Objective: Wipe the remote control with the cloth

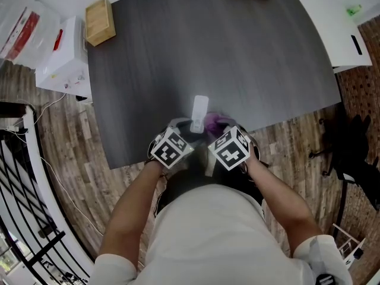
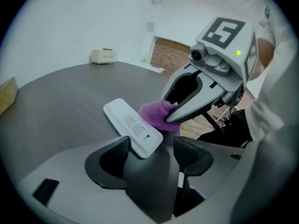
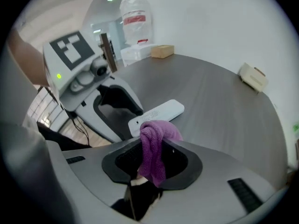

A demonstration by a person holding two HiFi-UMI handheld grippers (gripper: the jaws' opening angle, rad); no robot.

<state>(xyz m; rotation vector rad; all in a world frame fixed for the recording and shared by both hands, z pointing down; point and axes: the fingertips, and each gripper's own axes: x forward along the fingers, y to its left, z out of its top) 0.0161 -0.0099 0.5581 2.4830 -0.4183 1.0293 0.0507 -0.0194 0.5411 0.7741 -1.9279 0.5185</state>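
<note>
Dark grey table on a wood-plank floor, with both grippers at its six o'clock edge.
On the table, close to that edge, the white remote lay flat with its length running from six to twelve o'clock in the head view. The left gripper had its jaws wide apart, with the remote's near end lying between them and neither pad pressing on it. The right gripper had its jaws closed on the purple cloth, which bunched out past the tips. The bunch sat at about four o'clock from the remote's near end and looked to touch its side. A wooden box stood at the table's ten o'clock corner, and a white box stood just off the table at nine o'clock.
</note>
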